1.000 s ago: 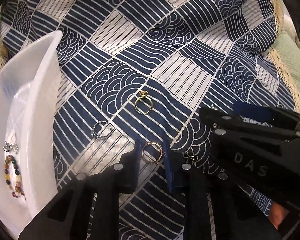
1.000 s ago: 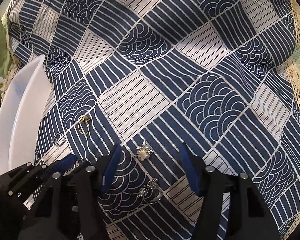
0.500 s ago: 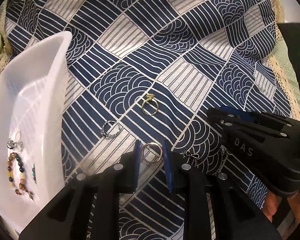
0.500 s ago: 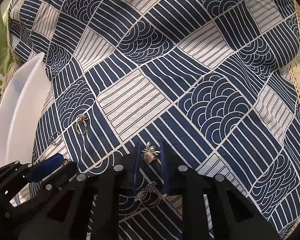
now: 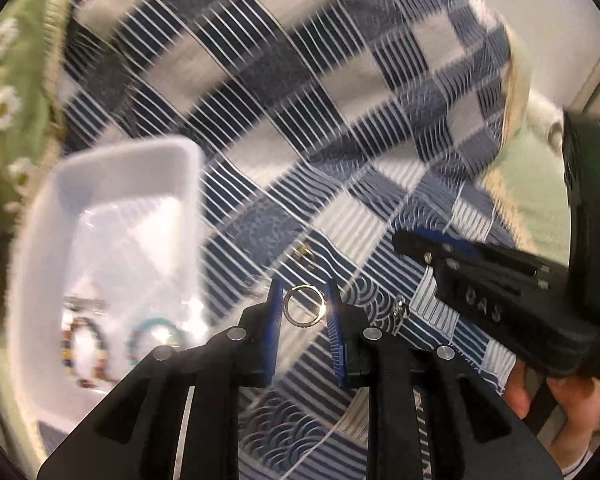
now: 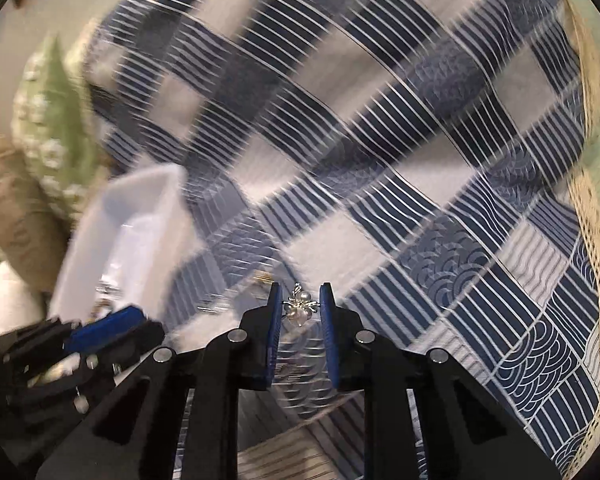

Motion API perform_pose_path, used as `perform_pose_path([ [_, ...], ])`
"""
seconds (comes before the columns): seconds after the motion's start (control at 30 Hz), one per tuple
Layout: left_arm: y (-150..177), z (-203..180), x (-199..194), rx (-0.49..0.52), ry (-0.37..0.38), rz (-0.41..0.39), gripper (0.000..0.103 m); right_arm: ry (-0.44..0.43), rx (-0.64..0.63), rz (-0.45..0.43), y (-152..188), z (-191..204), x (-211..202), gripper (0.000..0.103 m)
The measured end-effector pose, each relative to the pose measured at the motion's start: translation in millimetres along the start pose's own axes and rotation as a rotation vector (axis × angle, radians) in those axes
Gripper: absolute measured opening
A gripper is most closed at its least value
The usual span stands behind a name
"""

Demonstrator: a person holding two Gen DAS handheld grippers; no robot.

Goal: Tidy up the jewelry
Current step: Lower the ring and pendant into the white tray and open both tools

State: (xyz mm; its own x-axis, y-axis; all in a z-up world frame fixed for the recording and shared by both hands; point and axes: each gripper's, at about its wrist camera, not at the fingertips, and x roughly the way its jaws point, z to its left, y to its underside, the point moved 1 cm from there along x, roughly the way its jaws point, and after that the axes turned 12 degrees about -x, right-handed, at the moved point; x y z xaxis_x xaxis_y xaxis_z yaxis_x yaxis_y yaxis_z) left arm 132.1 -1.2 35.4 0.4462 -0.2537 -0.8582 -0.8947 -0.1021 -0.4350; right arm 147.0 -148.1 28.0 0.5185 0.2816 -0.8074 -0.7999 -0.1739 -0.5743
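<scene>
My left gripper [image 5: 304,310] is shut on a plain metal ring [image 5: 304,311] and holds it above the blue patterned cloth [image 5: 340,120], just right of the white tray [image 5: 116,184]. The tray holds beaded bracelets [image 5: 86,354]. My right gripper [image 6: 299,308] is shut on a pearl brooch [image 6: 299,309], also lifted off the cloth. The right gripper shows in the left wrist view [image 5: 416,240]; the left gripper shows low left in the right wrist view [image 6: 112,326]. A gold ring [image 5: 303,254] and a small silver piece [image 5: 400,312] lie on the cloth.
The tray also shows in the right wrist view [image 6: 140,208]. A green flowered cloth [image 5: 8,92] lies beyond the patterned cloth's left edge. A lace border [image 6: 588,208] runs down the right side. Both views are blurred by motion.
Both grippers have risen off the cloth with their pieces and swung toward the tray. The right gripper closed on the brooch a second ago; the left stayed shut on the ring.
</scene>
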Motion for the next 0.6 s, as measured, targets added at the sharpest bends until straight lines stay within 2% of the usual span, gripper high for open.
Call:
perform_pose_path([
  [0.1,-8,29,-29,-0.027,-0.033,-0.062,0.02,-0.06,-0.056,-0.023,-12,42,-2,0.02],
  [0.2,-13,74,-45,-0.088,-0.136,-0.138,0.02,-0.097,-0.114,-0.009,-15,87,7,0.02],
  [0.23,-14,84,-43,-0.099,-0.166,-0.139,0.02,-0.098,-0.133,0.0,-13,98,11,0.02],
  [0.43,-18,153,-14,-0.162,-0.259,-0.055,0.02,-0.069,-0.273,0.087,-10,163,63,0.02],
  [0.6,-19,176,13,-0.145,-0.283,0.015,0.02,-0.049,-0.339,0.115,-14,190,91,0.02],
])
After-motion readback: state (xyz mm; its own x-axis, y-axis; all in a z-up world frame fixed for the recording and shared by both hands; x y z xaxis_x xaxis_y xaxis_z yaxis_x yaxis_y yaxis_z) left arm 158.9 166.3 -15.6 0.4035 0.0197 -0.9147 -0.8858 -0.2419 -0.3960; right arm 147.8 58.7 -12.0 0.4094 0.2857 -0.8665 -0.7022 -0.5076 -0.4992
